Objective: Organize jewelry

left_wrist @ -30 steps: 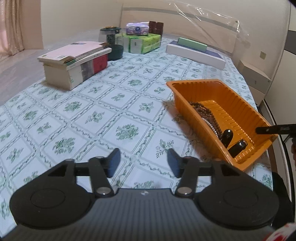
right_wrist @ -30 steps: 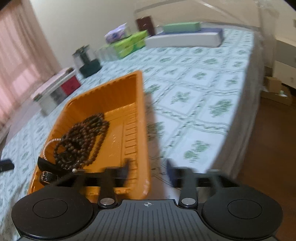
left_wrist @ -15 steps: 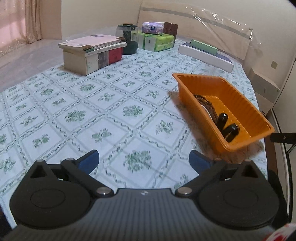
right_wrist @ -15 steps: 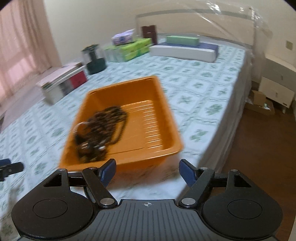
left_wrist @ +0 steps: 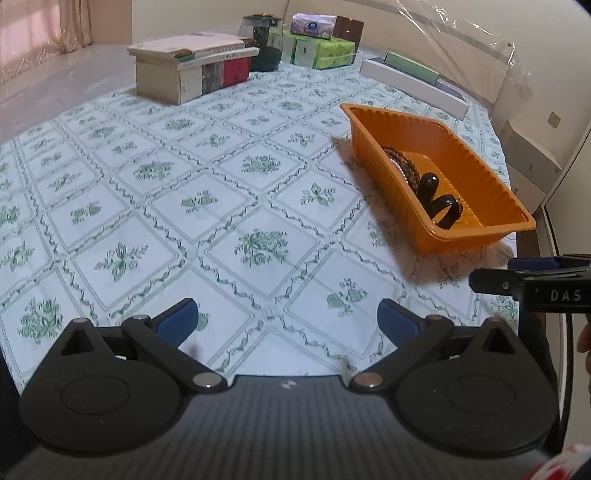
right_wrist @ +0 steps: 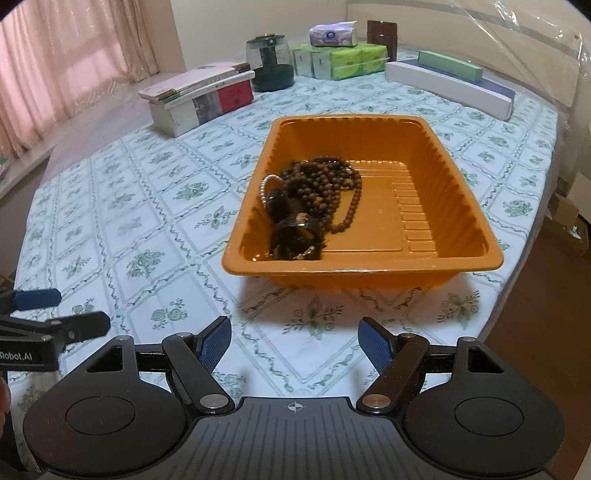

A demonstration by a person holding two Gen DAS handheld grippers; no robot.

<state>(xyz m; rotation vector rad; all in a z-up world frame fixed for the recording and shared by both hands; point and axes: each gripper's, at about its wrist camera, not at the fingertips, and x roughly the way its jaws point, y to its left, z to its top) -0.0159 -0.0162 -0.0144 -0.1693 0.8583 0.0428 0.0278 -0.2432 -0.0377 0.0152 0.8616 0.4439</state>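
L tool: jaws wide, nothing between, just opened. R tool: jaws apart, empty. Orange tray on bed holds wooden bead necklace.

Left tool and right tool both gape, apparently empty.

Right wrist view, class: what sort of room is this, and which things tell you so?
Probably a bedroom at home. The floral-patterned sheet covers a wide bed with a plastic-wrapped headboard; pink curtains hang at the left, and a pale bedside cabinet stands past the bed.
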